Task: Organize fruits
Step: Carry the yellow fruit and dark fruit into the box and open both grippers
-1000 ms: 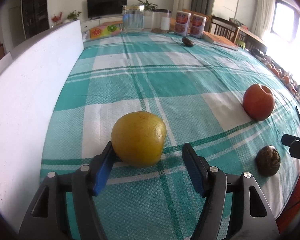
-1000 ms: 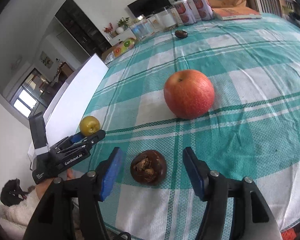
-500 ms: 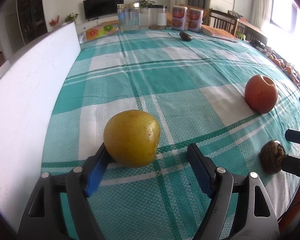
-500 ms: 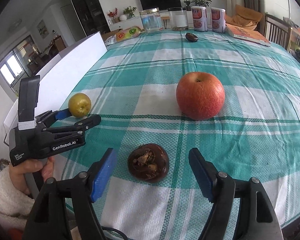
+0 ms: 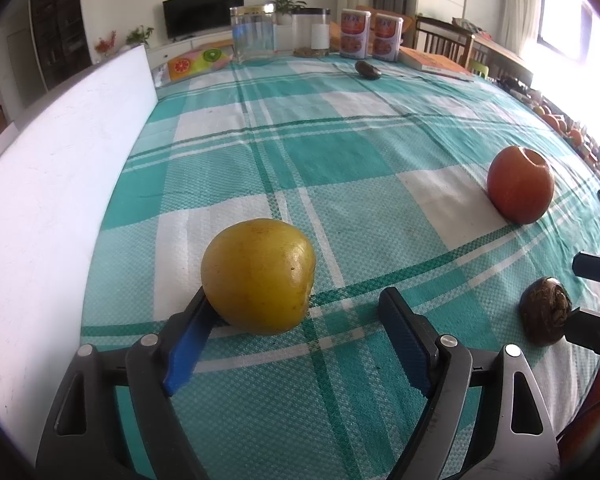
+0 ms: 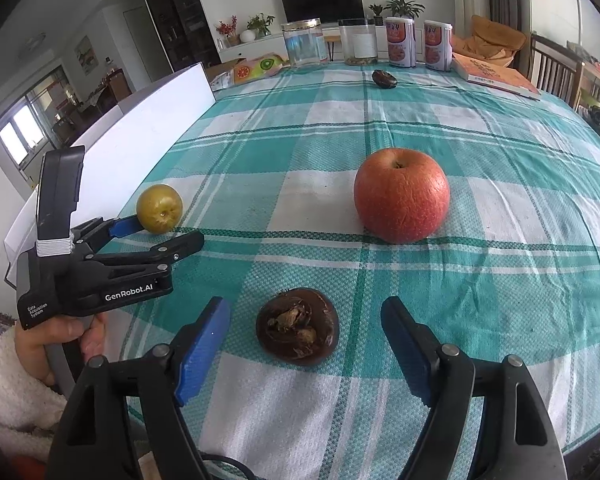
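A wide stretch of the teal-and-white checked tablecloth (image 6: pixel 480 152) lay bare between the round red apple (image 6: pixel 401 195) and the far row of clear glass jars (image 6: pixel 304 43) and red-labelled tins (image 6: pixel 401 42). Only a small dark fruit (image 6: pixel 384 78) sat there. A tall white board (image 6: pixel 140 128) walled off the left edge, just beside the round yellow fruit (image 6: pixel 159 208).

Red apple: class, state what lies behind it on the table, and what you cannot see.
Behind the red apple: bare checked cloth, then a small dark fruit, jars and cans. The cloth right behind the apple is hidden.
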{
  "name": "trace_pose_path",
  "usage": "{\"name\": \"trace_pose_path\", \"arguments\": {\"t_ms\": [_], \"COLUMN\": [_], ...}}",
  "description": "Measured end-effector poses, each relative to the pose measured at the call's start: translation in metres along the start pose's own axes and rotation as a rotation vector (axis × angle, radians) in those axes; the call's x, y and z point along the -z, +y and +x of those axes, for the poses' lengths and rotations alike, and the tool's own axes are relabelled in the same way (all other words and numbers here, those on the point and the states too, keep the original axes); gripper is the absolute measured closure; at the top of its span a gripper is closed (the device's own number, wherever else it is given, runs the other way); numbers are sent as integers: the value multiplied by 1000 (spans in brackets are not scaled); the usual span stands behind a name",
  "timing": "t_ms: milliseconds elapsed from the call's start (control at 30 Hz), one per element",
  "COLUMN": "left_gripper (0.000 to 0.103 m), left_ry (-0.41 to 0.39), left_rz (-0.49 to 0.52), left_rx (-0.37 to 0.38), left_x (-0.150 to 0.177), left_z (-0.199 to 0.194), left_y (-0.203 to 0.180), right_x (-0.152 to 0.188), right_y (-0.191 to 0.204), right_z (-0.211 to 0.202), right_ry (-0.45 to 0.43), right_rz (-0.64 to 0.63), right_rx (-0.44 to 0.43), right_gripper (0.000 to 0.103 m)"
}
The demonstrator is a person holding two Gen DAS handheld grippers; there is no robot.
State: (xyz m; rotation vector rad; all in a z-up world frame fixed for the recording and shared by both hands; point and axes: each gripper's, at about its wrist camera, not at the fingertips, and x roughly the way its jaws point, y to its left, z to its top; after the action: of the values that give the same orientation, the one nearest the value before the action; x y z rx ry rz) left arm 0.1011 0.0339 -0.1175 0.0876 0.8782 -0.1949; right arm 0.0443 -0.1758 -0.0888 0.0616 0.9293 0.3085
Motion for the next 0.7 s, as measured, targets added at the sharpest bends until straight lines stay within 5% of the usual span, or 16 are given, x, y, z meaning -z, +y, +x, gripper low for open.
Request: {"name": "trace_pose_path", "arguments": {"t_ms": [200,300,367,467,700], "left_gripper": [18,18,18,18,21], "left_ry": [9,43,60,68,64], "left_rz": [5,-9,-47,-49,-28], "left_rx": [10,64,111,106,98], "left_x": [-1,-4,-6,-6,-17], "left_z": [0,-2,-5,-7,-9], "left_y": [0,6,16,21,22], "right_x": [0,0,0,2,-10], "right_y": [-6,-32,-44,-34,17], "right_z": [-7,-22,-20,-9,13], "right_ry": [-22,-62,-5,99,127], "right_rz": [28,147,183,97,-62], "right_rx": [-47,-152,-162,-126,-68], "right_gripper": [25,25,24,24,24]}}
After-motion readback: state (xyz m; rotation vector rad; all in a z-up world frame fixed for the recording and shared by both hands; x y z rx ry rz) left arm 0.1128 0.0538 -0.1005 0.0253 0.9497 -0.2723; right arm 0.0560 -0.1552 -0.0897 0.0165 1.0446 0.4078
